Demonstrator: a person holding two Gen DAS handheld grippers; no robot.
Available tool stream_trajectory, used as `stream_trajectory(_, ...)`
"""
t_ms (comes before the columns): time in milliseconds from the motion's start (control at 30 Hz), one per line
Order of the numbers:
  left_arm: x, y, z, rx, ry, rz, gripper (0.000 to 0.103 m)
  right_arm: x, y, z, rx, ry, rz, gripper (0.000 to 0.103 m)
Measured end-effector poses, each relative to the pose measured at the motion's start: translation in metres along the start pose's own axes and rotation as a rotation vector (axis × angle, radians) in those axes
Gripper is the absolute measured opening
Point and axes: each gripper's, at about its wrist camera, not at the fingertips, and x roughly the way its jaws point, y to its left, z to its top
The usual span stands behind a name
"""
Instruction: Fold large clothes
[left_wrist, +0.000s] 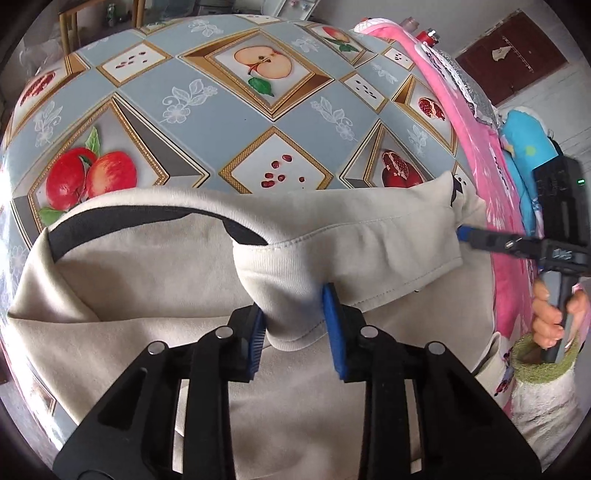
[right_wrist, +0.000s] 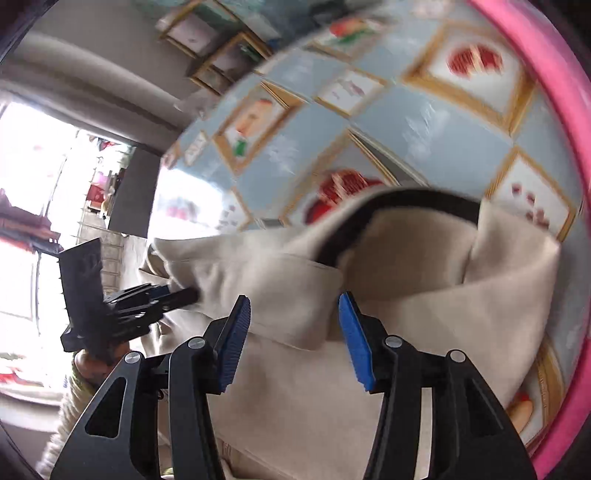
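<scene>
Between my left gripper's (left_wrist: 295, 325) blue pads a bunched fold of the cream fleece garment with black collar trim (left_wrist: 147, 280) is pinched. My right gripper (right_wrist: 295, 343) stands released above the same cloth on the fruit-patterned tablecloth (left_wrist: 229, 110).

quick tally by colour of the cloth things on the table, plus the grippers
cream garment: 1
pink cloth: 1
blue cloth item: 1
fruit-print tablecloth: 1
grippers: 2, left gripper and right gripper
total: 6
</scene>
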Motion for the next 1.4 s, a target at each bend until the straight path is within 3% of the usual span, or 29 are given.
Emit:
stream_trajectory(67, 0.001, 0.004, 0.002, -0.034, 0.009, -0.022, 0.029, 0.016, -0.011, 0.003, 0.060, 0.043, 0.031, 0.049)
stream_trajectory(167, 0.003, 0.008, 0.002, -0.066, 0.010, -0.044, 0.029, 0.015, -0.011, 0.004, 0.070, -0.003, 0.121, 0.047)
stream_trajectory(333, -0.004, 0.003, -0.003, -0.058, -0.018, -0.080, 0.028, 0.021, -0.006, -0.006, 0.027, 0.018, 0.176, 0.025)
stream_trajectory(433, -0.003, -0.009, -0.006, 0.022, -0.013, -0.056, 0.026, 0.019, 0.004, -0.011, -0.072, 0.018, 0.080, 0.013)
stream_trajectory(533, 0.005, -0.025, -0.009, 0.128, -0.009, 0.065, 0.019, 0.020, 0.020, -0.011, -0.176, 0.002, -0.060, 0.009)
stream_trajectory(567, 0.005, -0.029, -0.007, 0.152, -0.026, 0.097, 0.013, 0.022, 0.028, -0.009, -0.215, -0.008, -0.108, 0.009)
stream_trajectory(733, 0.005, -0.041, 0.014, 0.240, -0.123, 0.236, 0.010, 0.032, 0.064, 0.011, -0.403, -0.095, -0.345, 0.007)
stream_trajectory(833, 0.012, -0.034, 0.018, 0.217, -0.096, 0.224, 0.011, 0.046, 0.065, 0.025, -0.431, -0.087, -0.383, 0.007)
stream_trajectory(1000, 0.009, -0.031, -0.006, 0.243, -0.074, 0.194, 0.011, 0.041, 0.047, 0.004, -0.451, -0.100, -0.346, 0.009)
stream_trajectory(1100, 0.012, -0.034, -0.011, 0.271, -0.092, 0.211, 0.013, 0.039, 0.045, -0.001, -0.439, -0.156, -0.369, 0.023)
stream_trajectory(1167, 0.012, -0.033, -0.008, 0.260, -0.085, 0.208, 0.013, 0.034, 0.046, -0.003, -0.422, -0.169, -0.402, 0.044)
stream_trajectory(1300, 0.012, -0.030, -0.008, 0.253, -0.084, 0.192, 0.014, -0.007, 0.042, -0.013, -0.356, -0.270, -0.432, 0.047)
stream_trajectory(1400, 0.011, -0.029, -0.008, 0.252, -0.091, 0.190, 0.014, -0.022, 0.051, -0.016, -0.335, -0.345, -0.380, 0.047)
